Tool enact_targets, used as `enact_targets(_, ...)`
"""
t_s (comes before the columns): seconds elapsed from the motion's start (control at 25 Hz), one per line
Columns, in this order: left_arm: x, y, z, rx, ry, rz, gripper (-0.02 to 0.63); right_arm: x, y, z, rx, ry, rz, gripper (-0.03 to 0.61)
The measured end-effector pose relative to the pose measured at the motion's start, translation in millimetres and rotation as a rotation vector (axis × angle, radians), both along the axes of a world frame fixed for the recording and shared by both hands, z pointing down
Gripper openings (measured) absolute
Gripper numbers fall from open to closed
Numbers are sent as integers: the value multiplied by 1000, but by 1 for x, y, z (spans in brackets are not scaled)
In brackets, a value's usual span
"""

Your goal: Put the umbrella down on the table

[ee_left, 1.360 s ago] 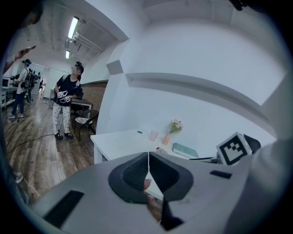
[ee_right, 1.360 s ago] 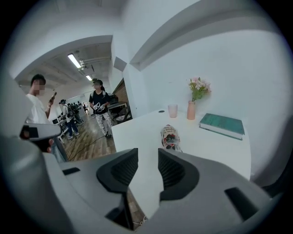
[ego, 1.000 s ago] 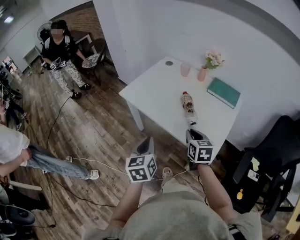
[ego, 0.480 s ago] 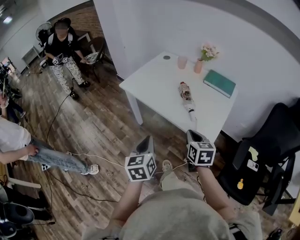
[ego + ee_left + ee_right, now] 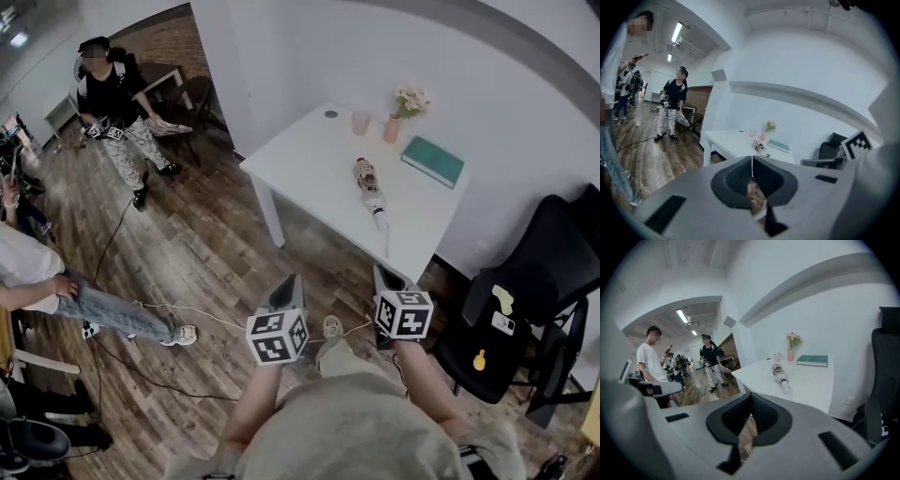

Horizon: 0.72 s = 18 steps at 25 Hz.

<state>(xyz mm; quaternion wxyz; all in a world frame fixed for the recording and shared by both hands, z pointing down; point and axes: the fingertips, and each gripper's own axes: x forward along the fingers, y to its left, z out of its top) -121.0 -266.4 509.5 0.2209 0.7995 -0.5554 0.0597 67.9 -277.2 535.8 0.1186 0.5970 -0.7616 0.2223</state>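
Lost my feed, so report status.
Shut, empty: left gripper, right gripper. On table: umbrella, lying flat, apart from both. Nothing in the way.

White table, teal book, patterned umbrella

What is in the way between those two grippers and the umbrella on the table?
Nothing visible. The umbrella lies flat on the white table, and the left gripper and right gripper hang shut and empty short of its near edge. The cup, vase and book stand beyond the umbrella.
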Motion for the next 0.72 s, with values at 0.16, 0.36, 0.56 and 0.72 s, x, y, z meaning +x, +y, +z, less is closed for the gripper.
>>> enact_targets(0.16, 0, 9, -3, 9, -6, 0, 11, 0, 9, -5, 19, -9, -1, 0)
enact_targets(0.36, -4, 16, -8, 22, -9, -3, 11, -5, 15, -11, 40, -18, -12, -2)
enact_targets(0.56, -7, 18, -9, 25, -12, -9, 11, -13, 15, -16, 52, -31, -38, -1)
enact_targets(0.72, -9, 21, -9, 25, -10, -10, 11, -19, 17, -20, 65, -34, -45, -2)
